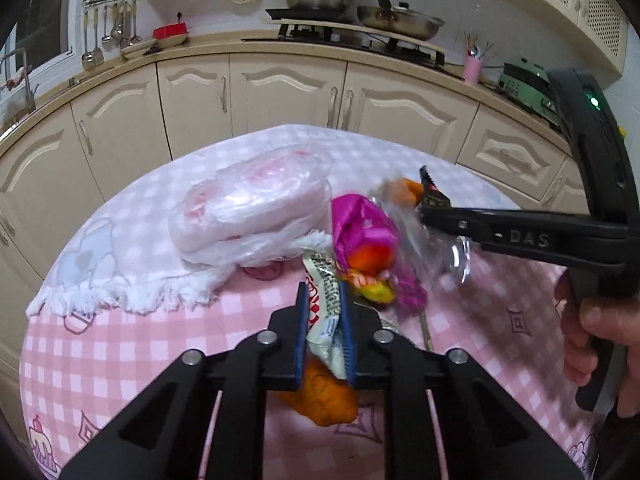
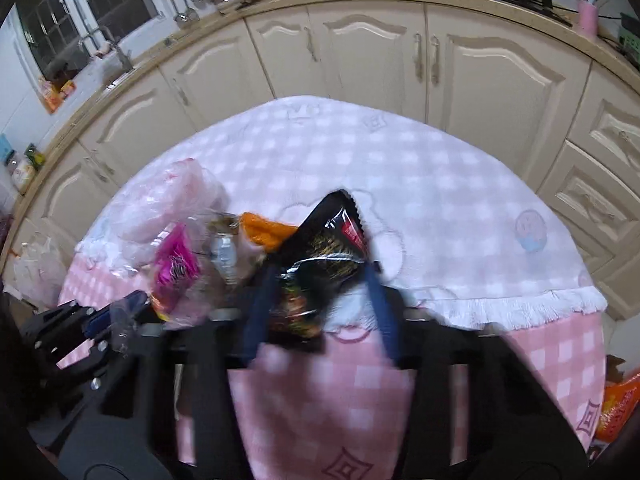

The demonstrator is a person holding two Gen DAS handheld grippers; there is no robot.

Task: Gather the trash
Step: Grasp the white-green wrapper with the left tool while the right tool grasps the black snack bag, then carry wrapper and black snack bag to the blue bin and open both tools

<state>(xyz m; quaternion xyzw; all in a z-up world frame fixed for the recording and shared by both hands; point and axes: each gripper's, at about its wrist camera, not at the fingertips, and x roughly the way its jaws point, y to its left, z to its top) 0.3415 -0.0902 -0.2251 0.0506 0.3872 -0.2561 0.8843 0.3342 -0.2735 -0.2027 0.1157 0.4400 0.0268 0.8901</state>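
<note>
My left gripper is shut on a white printed wrapper that is part of a held bundle of trash: a magenta packet, orange pieces and clear plastic. An orange peel lies under its fingers. My right gripper has its jaws apart around a black snack wrapper; the view is blurred. In the left wrist view it comes in from the right with the black wrapper at its tip. The bundle shows in the right wrist view.
A folded white plastic bag lies on a white fringed cloth over the pink checked tablecloth. A thin stick lies by the bundle. Cream kitchen cabinets stand behind the table. An orange packet sits at the right edge.
</note>
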